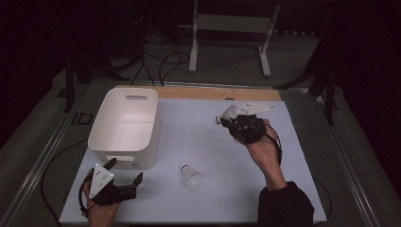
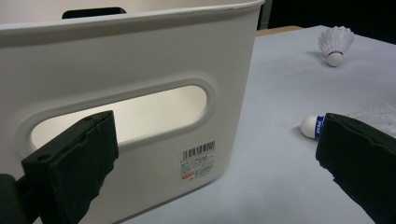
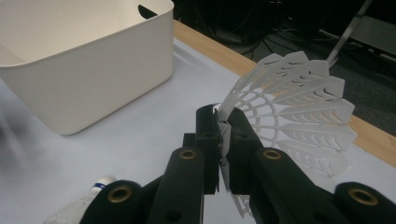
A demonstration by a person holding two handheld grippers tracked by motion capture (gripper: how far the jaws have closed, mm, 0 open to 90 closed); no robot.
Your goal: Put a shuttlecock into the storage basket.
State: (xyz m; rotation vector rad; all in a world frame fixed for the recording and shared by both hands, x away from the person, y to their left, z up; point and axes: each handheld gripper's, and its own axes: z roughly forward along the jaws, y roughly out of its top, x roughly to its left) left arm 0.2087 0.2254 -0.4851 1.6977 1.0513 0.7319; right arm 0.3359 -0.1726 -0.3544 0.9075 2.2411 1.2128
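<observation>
— What lies beyond the table (image 1: 302,142)?
— A grey floor (image 1: 227,66), dim, with black cables (image 1: 156,61) trailing across it.
— Any furniture?
— A white metal frame (image 1: 231,28) stands at the back, and dark stands (image 1: 71,75) sit at either side. The far wall is lost in darkness.

A white bin (image 1: 124,126) stands on the left part of the pale counter (image 1: 208,142), its open top facing up and a handle slot in its far wall. The left gripper (image 1: 126,171) rests at the near left corner of the counter, just near of the bin, its jaws standing apart with nothing between them. The right gripper (image 1: 226,122) is held up over the right part of the counter, closed on a white shuttlecock (image 1: 228,114) whose cork tip points left. A second shuttlecock (image 1: 190,175) lies on the counter near the middle, between the two grippers, well apart from both.
</observation>
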